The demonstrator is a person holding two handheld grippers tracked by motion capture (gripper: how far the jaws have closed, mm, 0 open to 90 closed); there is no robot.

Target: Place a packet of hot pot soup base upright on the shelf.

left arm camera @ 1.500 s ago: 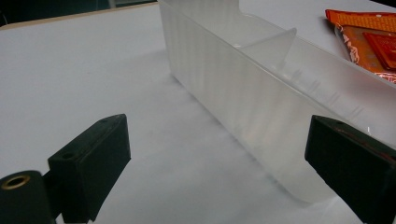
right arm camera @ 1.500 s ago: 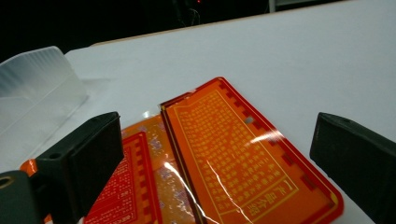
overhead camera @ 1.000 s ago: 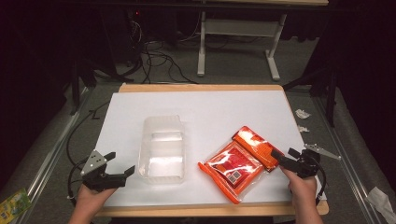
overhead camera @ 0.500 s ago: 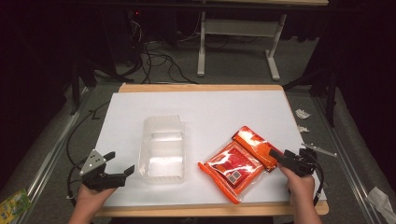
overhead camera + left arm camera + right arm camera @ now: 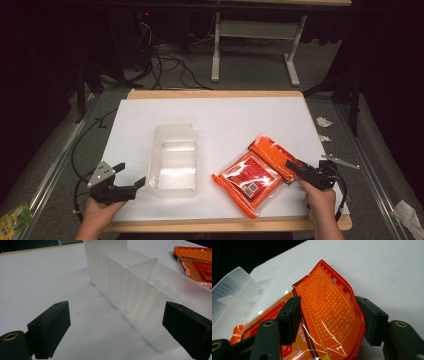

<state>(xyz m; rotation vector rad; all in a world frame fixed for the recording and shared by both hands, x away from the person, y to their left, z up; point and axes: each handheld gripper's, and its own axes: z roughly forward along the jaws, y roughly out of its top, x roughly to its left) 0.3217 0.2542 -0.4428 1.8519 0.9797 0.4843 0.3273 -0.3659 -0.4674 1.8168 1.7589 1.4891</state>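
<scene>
On the left, our left hand-held gripper (image 5: 131, 183) rests low on the tabletop (image 5: 230, 115) with its jaws spread wide, just beside the near left corner of the clear plastic tray (image 5: 173, 160). Compared with a second ago it has barely shifted; in the left gripper view the tray wall (image 5: 130, 290) runs past the right jaw, and nothing sits between the two jaws, so we are not yet gripping the tray.

In the middle the tray lies open side up, its inner divider visible through the frosted wall, and it has not moved over the last second.

To the right, the orange packet (image 5: 257, 172) lies flat on the tabletop, near the tray but apart from it. Here is the small change: our right hand-held gripper (image 5: 292, 166) has edged in toward the packet's right end. In the right gripper view the jaws stand apart on either side of the packet's printed end (image 5: 329, 312), which curls up between them, and they are not yet pressed onto it.

We judge that the grasp of the packet is about to happen: the right jaws need only close on that raised end, while the left stands ready to steady the tray for loading.
</scene>
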